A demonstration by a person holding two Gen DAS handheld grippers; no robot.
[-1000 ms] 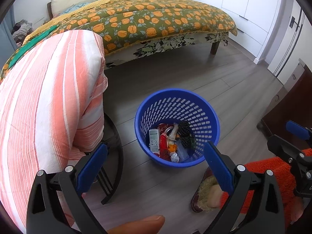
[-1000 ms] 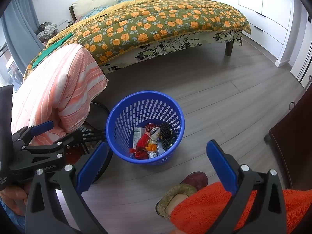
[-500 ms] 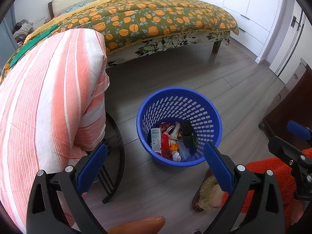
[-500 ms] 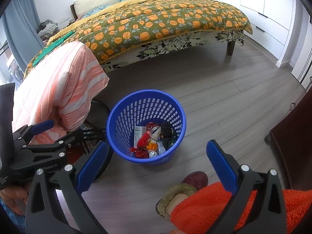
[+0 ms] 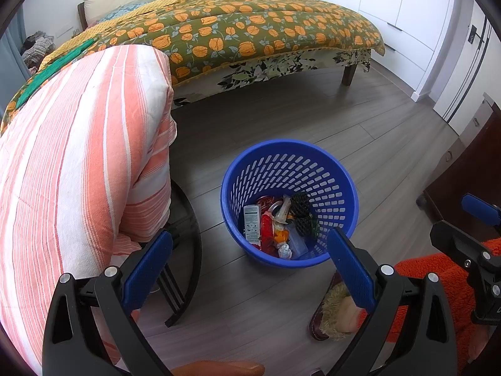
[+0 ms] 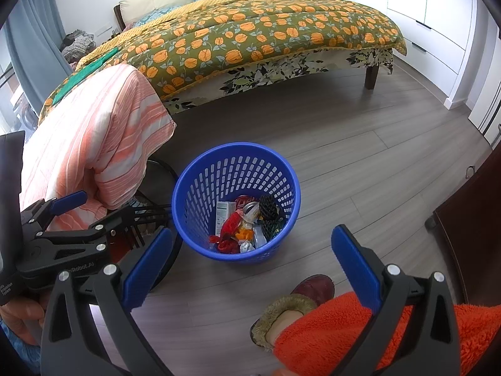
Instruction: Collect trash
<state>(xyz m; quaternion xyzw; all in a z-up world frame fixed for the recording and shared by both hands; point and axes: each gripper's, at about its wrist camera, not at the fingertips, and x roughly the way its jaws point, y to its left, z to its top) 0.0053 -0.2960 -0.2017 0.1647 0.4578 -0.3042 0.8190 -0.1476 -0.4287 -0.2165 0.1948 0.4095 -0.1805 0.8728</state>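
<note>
The left gripper point(image 5: 249, 271) is held above the floor point(image 5: 313, 125), pointing down and forward at the basket point(image 5: 289, 202). Its blue-padded fingers point(image 5: 147, 271) stand wide apart with nothing between them. A fingertip of the person's hand point(image 5: 219, 368) shows at the bottom edge of the left view. The right gripper point(image 6: 250, 269) hangs at a similar tilt, just beside the left one, its fingers point(image 6: 355, 266) also spread wide and empty. In the right view the left gripper appears at the left edge, gripped by a hand point(image 6: 22, 313).

The basket is blue, with slotted walls, and stands upright on the grey plank floor. The trash point(image 6: 244, 224) lies in its bottom: a white carton, red and orange wrappers, a can, a dark mesh piece and a small clear piece.

Below the fingers, a foot in a dark red slipper point(image 6: 313, 285) with a furry cuff stands near the basket, under an orange fleece trouser leg point(image 6: 344, 332).

Left of the basket, a folded orange-and-white striped blanket point(image 5: 78, 156) is draped over a black metal frame point(image 5: 188, 250). Behind it is a bed point(image 6: 250, 31) with a green quilt printed in orange flowers. White cupboards point(image 6: 438, 6) line the far right wall, and dark wooden furniture point(image 6: 469, 219) stands at the right edge. A blue curtain point(image 6: 31, 47) hangs at the left.
</note>
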